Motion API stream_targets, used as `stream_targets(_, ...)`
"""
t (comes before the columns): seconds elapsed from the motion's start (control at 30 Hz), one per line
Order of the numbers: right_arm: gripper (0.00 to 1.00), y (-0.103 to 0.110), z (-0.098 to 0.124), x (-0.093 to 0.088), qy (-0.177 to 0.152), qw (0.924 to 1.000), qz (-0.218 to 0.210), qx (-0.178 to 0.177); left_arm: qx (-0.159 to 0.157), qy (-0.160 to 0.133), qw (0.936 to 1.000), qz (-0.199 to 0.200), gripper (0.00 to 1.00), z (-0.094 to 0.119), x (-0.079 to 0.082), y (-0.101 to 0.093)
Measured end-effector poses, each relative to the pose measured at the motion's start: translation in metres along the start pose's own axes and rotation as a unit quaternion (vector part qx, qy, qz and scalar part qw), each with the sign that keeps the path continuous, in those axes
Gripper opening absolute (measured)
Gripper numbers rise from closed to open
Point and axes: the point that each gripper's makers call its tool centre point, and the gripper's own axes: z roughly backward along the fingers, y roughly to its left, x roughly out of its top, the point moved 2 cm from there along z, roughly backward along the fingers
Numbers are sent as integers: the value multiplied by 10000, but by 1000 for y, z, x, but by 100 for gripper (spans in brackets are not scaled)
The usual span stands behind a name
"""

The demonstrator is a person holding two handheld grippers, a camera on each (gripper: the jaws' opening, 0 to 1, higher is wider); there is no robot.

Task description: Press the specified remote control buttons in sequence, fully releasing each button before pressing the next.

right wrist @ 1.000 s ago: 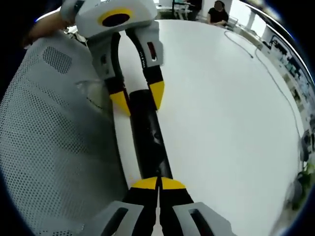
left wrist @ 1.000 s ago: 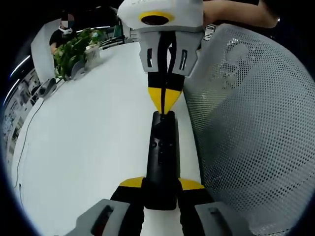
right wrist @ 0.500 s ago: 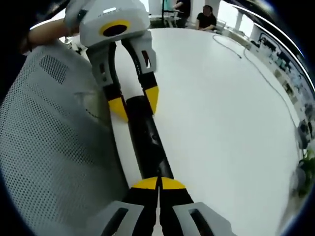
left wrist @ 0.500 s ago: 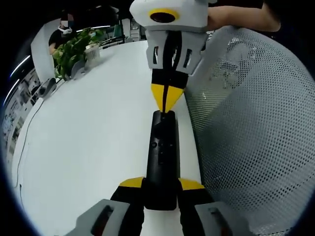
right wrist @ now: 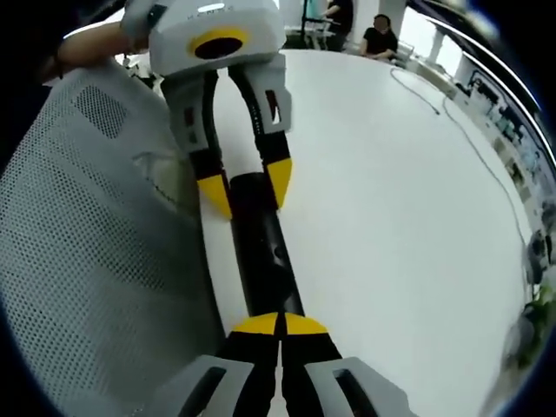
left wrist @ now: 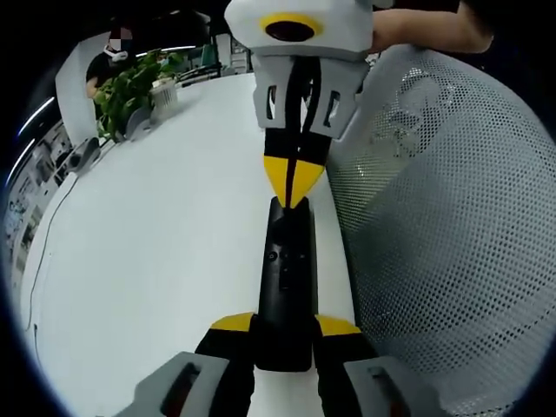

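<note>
A long black remote (left wrist: 287,261) lies along the edge of the white table (left wrist: 156,226). My left gripper (left wrist: 285,326) is shut on its near end, one yellow-tipped jaw on each side. My right gripper (left wrist: 295,187) comes in from above with its jaws shut, its yellow point resting on the remote's far end. In the right gripper view the same remote (right wrist: 265,261) runs up from my shut right gripper (right wrist: 280,326) to the left gripper (right wrist: 248,189), which clasps the other end. Small buttons show mid-way along the remote.
A white mesh chair back (left wrist: 443,217) stands close beside the remote, also seen as the mesh chair back (right wrist: 95,243). A potted plant (left wrist: 130,87) sits at the table's far side. A cable (right wrist: 469,130) trails across the table (right wrist: 391,191). People sit far off.
My right gripper's shut point has come slightly lower along the remote's far end. The left gripper still holds the remote in the same place.
</note>
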Motion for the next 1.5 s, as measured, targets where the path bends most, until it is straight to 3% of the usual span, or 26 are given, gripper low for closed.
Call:
stream_targets(0.13,0,0,-1,1,139,9996,244,-6,1,-7,10000,-14,26,0,0,0)
stream_targets(0.27,0,1,-1,1,238,9963,829,-31,4,-7,10000,-16,26,0,0,0)
stream_targets(0.47,0,-2,-2,1,176,9983,561,47,-17,-62,10000,36,26,0,0,1)
stream_targets(0.67,0,-4,0,0,-790,9962,-339,126,-21,-105,9999,61,25,0,0,1)
stream_targets(0.77,0,-7,0,1,-708,9954,-599,258,-12,-95,9999,65,25,0,0,1)
stream_targets(0.8,0,-12,0,3,-857,9930,-807,89,-7,-104,9999,83,25,0,0,1)
stream_targets(0.87,0,-23,5,-4,-691,9927,-978,-168,3,-111,9999,115,26,0,0,1)
stream_targets(0.97,0,-32,13,-5,-901,9888,-1152,-300,18,-104,9999,106,26,0,0,1)
stream_targets(1.27,0,-20,10,-1,-819,9933,-791,-221,19,-114,9999,110,26,-1,0,0)
stream_targets(1.4,0,-21,10,-12,-527,9963,-625,-278,47,-94,9999,78,26,-1,0,0)
stream_targets(1.5,0,-14,7,-6,-615,9966,-526,-122,35,-106,9999,87,26,-1,0,0)
